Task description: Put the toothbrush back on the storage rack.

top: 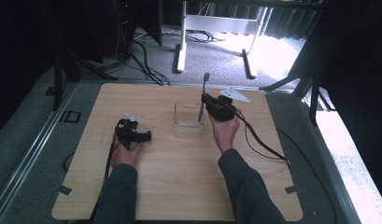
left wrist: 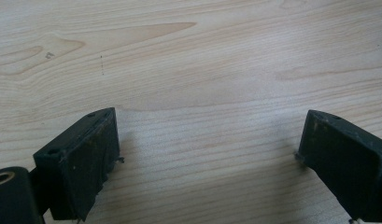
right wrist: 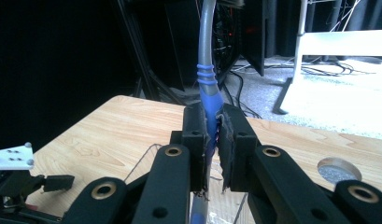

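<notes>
My right gripper point(top: 208, 101) is shut on a toothbrush point(top: 205, 89) and holds it upright, bristle end at the top, just above the right edge of a clear plastic box point(top: 188, 124) at the table's middle. In the right gripper view the jaws clamp the blue grip of the toothbrush point(right wrist: 208, 77), whose grey neck rises out of the top; the gripper point(right wrist: 213, 127) is tight on it. My left gripper point(top: 134, 134) rests low over the wood left of the box. Its jaws stand wide apart around bare tabletop point(left wrist: 207, 140).
The wooden table point(top: 179, 186) has rounded corners and grey carpet around it. A round cable hole point(right wrist: 339, 169) sits in the board. Behind the far edge stand white desk legs point(top: 180, 51) and loose cables point(top: 146, 65). A black cable point(top: 261, 142) trails from the right gripper.
</notes>
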